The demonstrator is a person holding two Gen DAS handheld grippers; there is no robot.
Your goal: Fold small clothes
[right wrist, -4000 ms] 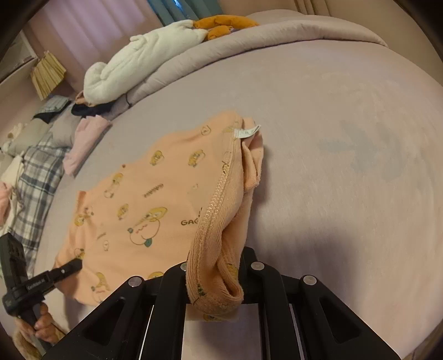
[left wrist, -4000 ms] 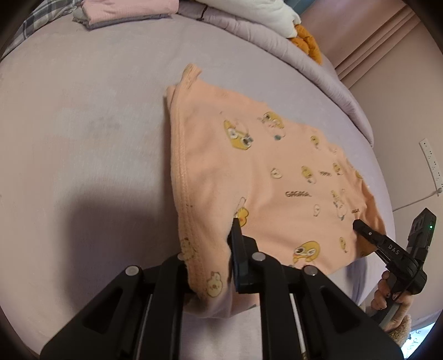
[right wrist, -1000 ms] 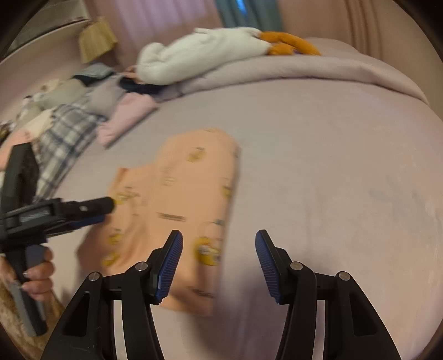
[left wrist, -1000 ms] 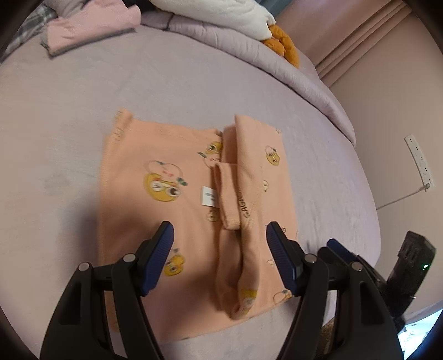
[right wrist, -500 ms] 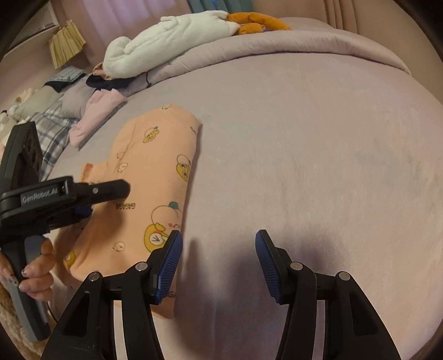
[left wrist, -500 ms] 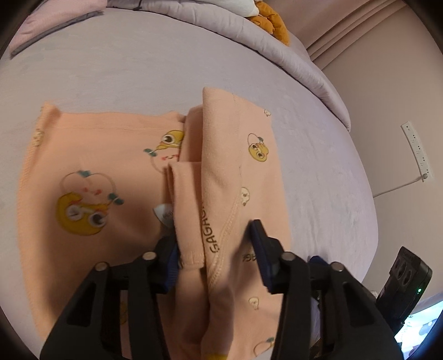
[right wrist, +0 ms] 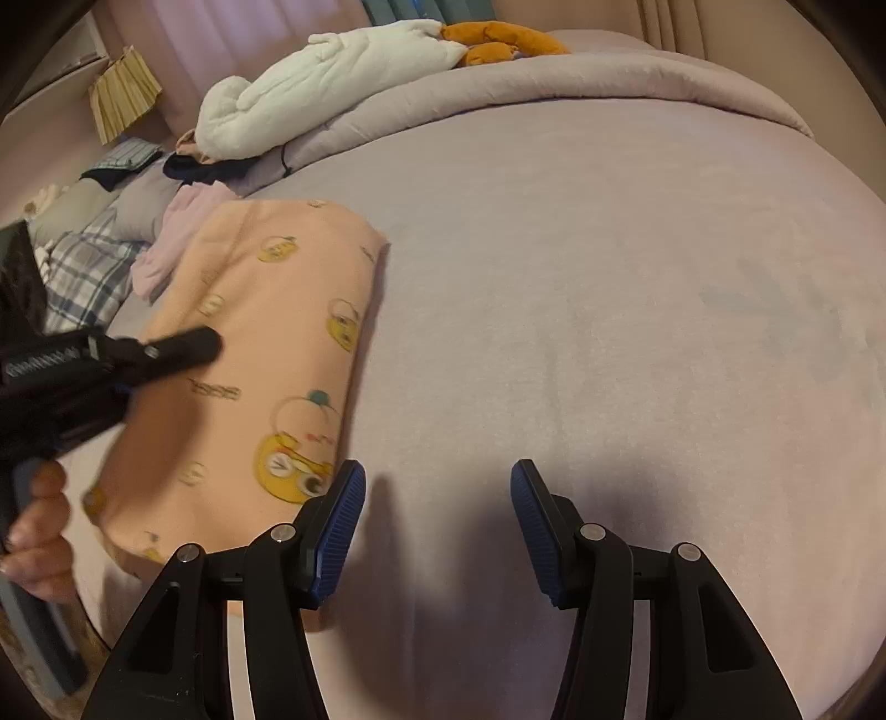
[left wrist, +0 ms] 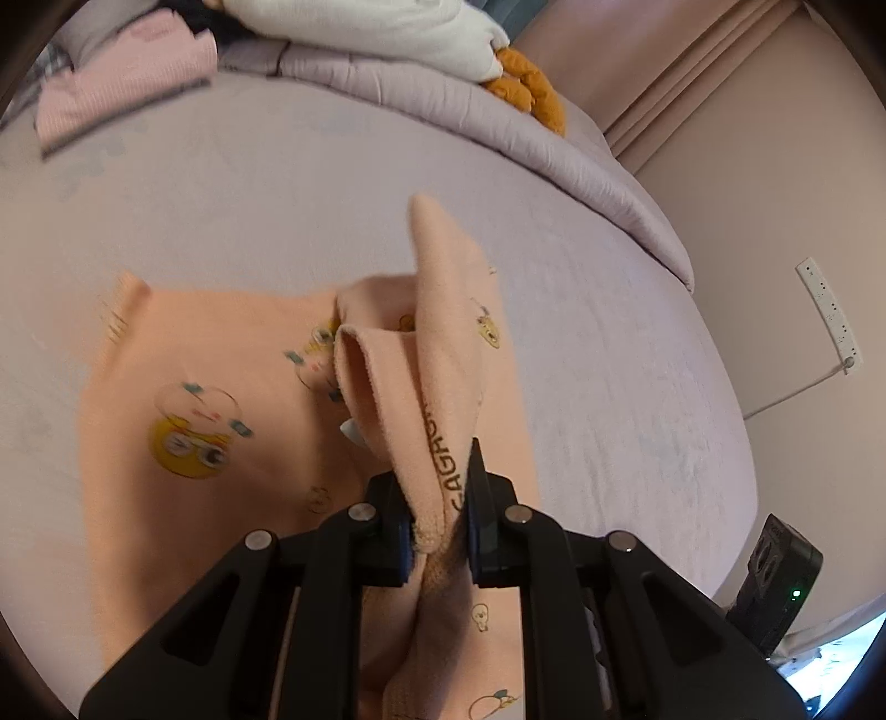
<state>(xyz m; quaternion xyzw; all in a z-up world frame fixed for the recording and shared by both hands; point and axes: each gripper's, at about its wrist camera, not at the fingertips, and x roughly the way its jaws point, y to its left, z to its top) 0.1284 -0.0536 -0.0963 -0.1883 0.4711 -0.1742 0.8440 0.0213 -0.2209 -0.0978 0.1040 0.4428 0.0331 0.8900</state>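
Observation:
A small peach garment (left wrist: 221, 387) printed with yellow ducks lies on the lilac bed (left wrist: 609, 360). My left gripper (left wrist: 440, 498) is shut on a folded strip of it, the part printed GAGA, and lifts that fold above the flat part. In the right wrist view the same garment (right wrist: 277, 332) lies at the left, with the left gripper (right wrist: 205, 343) over it, blurred. My right gripper (right wrist: 437, 498) is open and empty, just right of the garment's near corner, above bare sheet.
A rolled lilac duvet (right wrist: 554, 83) with a white plush (right wrist: 332, 72) and an orange toy (right wrist: 509, 41) lies at the back. Pink folded clothes (left wrist: 127, 83) and plaid clothes (right wrist: 88, 271) lie at the far left. The bed edge (left wrist: 736, 498) and wall are to the right.
My left gripper has closed on the folded strip and lifted it off the flat part. My right gripper stays open and has come closer to the garment's edge.

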